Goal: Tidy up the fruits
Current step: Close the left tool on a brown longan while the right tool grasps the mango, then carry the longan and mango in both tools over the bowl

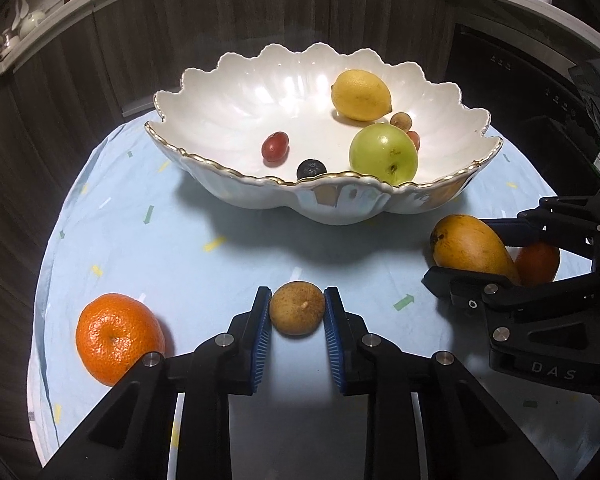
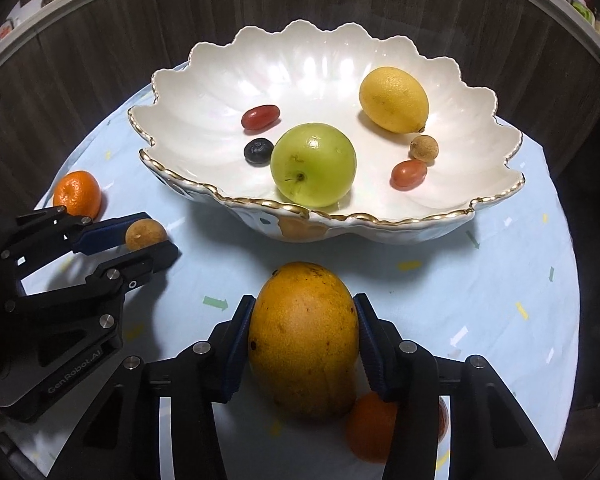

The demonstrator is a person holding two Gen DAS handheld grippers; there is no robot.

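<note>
The mango (image 2: 304, 340) lies on the counter (image 2: 480, 280) at 6 o'clock of the scalloped bowl (image 2: 204, 84), its long axis running toward the bowl, narrower end nearest it. The right tongs (image 2: 304, 344) clamp its two sides. At 9 o'clock, the left tongs (image 1: 297, 312) pinch a small brown fruit (image 1: 297, 309). A tangerine (image 1: 118, 338) sits beyond, and another orange fruit (image 2: 374, 426) touches the mango's near end.

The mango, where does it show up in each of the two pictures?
Left wrist view: the mango sits at the right edge, between the jaws of the right gripper, in front of the bowl.
Right wrist view: the mango fills the bottom centre, between that camera's own jaws.
Shared landmark: the scalloped white bowl holding the green apple.
</note>
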